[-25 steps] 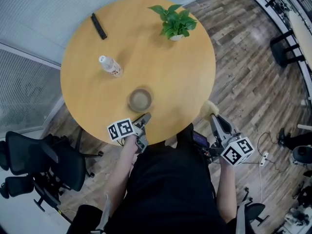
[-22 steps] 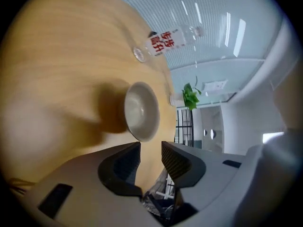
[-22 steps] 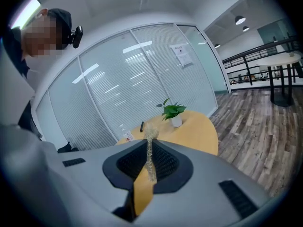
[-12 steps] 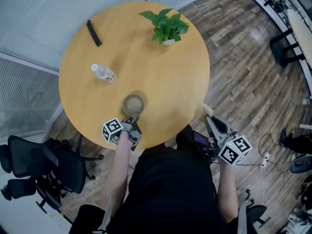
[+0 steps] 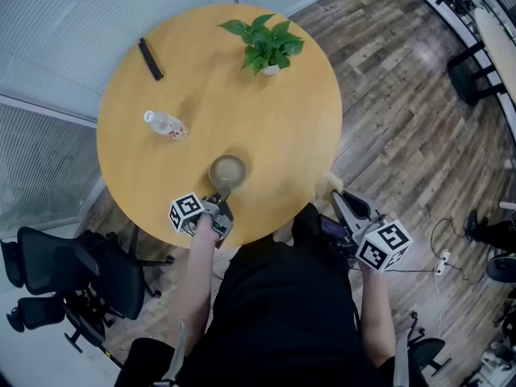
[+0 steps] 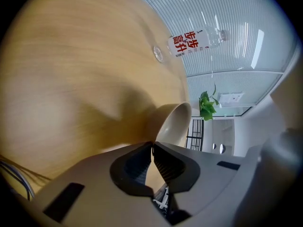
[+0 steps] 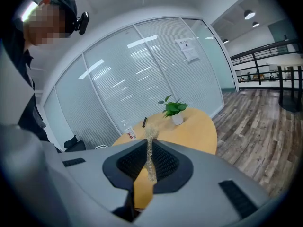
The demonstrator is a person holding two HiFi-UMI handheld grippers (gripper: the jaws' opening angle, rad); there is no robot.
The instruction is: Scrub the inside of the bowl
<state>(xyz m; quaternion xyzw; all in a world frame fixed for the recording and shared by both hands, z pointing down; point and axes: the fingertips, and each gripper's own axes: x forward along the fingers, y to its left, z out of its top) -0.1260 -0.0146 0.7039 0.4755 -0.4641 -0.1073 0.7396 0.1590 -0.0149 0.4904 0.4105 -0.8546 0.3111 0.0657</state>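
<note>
Closing on the bowl (image 5: 228,171), the left claw (image 5: 221,194) has the near rim between its pads; in the left gripper view the pale wall runs down between the ribbed pads, which are narrowed onto it and nearly meet at their tips. The bowl sits upright on the round table (image 5: 274,127), toward the 6 o'clock edge, and the claw reaches it from 6 o'clock.

The right claw (image 5: 337,197) is off the table, past its 4 o'clock edge and above the wood floor (image 5: 403,127). Its jaws are pinched on a thin, straw-coloured scrubber (image 5: 328,184), whose frayed end sticks out beyond the tips; the right gripper view shows the strip squeezed flat between the pads.

A plant (image 5: 264,43) in a white pot stands at 1 o'clock on the table. A bottle (image 5: 165,124) lies on its side at 9 o'clock, and a black bar (image 5: 150,59) lies at 11 o'clock. A black chair (image 5: 72,264) stands at 8 o'clock, beyond the table.
</note>
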